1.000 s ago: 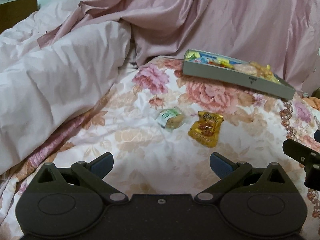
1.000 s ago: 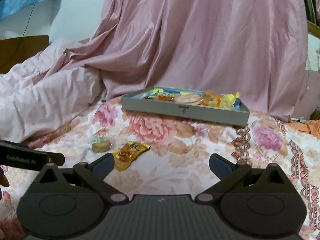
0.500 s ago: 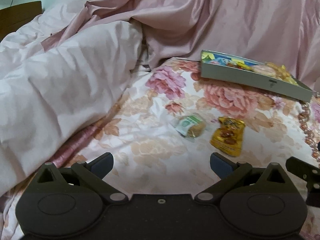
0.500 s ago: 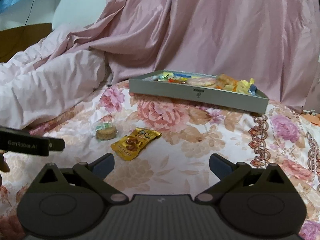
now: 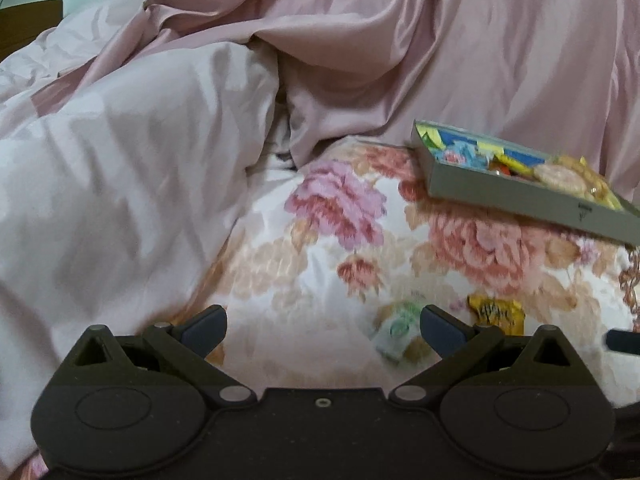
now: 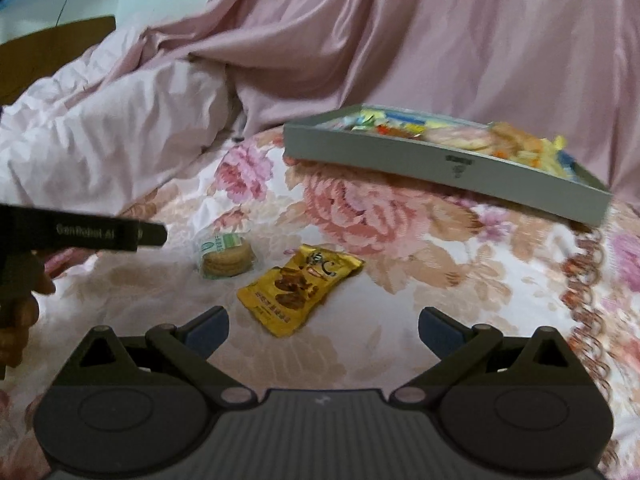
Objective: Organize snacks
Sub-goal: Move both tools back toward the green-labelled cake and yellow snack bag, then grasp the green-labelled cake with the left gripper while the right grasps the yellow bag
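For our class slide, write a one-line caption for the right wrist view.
Open right hand-held gripper hovers over a yellow snack packet and wrapped biscuits on a floral bedspread, with a grey tray beyond.

Left hand-held gripper point(image 5: 322, 322): black body, blue-grey fingertip pads point(image 5: 442, 325), silver pivot screws. Right hand-held gripper point(image 6: 323, 322): ribbed grey centre.

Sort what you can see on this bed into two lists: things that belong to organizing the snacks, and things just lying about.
Belongs to the job:
yellow snack packet
wrapped biscuits
grey tray of snacks
left gripper, open
right gripper, open

Just lying about:
white duvet
pink sheet
floral bedspread
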`<action>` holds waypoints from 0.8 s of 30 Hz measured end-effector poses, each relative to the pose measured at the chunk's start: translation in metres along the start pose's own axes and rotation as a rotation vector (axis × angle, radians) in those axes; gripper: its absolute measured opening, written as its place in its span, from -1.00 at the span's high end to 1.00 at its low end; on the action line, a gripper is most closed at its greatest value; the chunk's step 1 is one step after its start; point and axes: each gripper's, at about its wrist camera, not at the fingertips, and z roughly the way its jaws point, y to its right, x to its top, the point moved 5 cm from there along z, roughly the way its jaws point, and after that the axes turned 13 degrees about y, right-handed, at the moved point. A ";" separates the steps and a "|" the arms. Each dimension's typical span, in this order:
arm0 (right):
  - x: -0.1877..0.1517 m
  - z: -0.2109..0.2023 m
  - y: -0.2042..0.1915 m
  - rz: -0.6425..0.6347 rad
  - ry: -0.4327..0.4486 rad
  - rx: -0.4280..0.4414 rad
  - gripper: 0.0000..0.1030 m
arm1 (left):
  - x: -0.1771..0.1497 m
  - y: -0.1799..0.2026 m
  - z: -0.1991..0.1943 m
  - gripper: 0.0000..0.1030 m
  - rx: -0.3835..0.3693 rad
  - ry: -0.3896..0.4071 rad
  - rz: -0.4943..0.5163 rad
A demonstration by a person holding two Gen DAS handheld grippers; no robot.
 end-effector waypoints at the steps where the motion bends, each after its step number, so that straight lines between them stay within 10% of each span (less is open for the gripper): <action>1: 0.001 0.009 -0.001 0.003 -0.015 0.007 -0.99 | 0.003 -0.001 0.002 -0.99 -0.004 0.009 -0.006; 24: -0.009 0.114 -0.006 -0.003 -0.132 -0.109 -0.96 | -0.002 -0.006 0.037 -0.99 -0.040 0.008 -0.041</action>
